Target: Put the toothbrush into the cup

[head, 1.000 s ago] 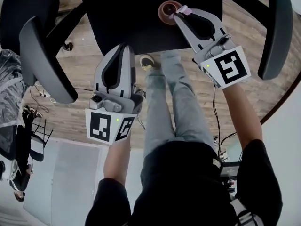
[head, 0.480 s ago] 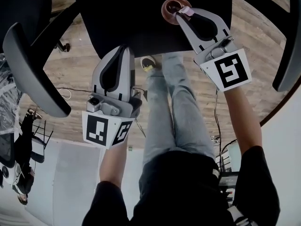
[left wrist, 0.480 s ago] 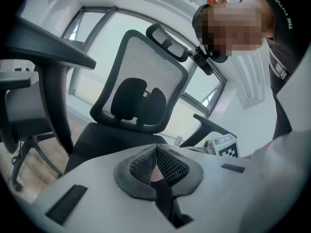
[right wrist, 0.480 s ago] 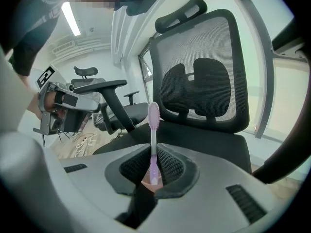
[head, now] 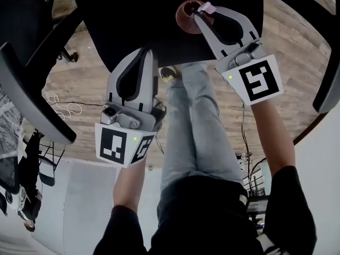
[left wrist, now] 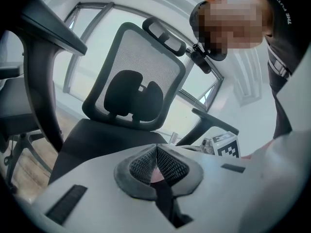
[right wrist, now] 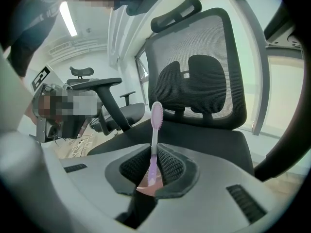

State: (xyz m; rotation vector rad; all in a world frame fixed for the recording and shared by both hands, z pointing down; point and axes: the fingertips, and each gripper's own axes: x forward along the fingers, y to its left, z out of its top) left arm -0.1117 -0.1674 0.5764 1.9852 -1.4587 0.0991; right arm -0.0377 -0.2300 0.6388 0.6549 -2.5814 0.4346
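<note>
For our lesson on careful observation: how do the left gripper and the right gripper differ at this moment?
The right gripper clamps a pink toothbrush, head pointing out past its tips; the left gripper is shut on nothing visible. The right gripper's tips sit at the brown cup on the black chair seat; the left gripper hangs back near the seat's front edge. Both are grey, each with a marker cube.

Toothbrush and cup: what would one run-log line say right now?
right gripper: shut on toothbrush | toothbrush: held over cup | left gripper: shut, empty | cup: on chair seat
</note>
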